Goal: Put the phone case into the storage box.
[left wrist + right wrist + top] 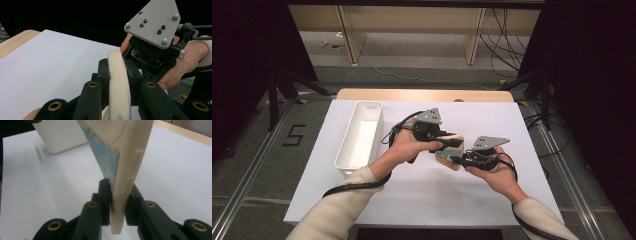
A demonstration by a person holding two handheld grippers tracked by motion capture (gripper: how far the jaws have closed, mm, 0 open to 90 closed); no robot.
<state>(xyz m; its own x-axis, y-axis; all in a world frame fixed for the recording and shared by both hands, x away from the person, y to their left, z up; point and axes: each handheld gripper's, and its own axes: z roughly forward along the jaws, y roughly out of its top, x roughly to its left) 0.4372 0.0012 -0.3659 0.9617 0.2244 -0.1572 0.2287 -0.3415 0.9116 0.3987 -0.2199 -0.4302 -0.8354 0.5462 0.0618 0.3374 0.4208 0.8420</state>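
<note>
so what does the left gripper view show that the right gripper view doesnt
Left gripper view alone: the right gripper across from it, with its grey three-cornered plate and the person's hand around it, gripping the far end of the cream object.

Right gripper view alone: the white bin behind the object, and a blue-green patterned face on the object's side.

Both: the cream object pinched edge-on between that view's own black jaws, and the white table cover with a strip of wooden table edge.

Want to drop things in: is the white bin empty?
Empty, as far as visible: the bin shows only bare white inside in the high view.
</note>
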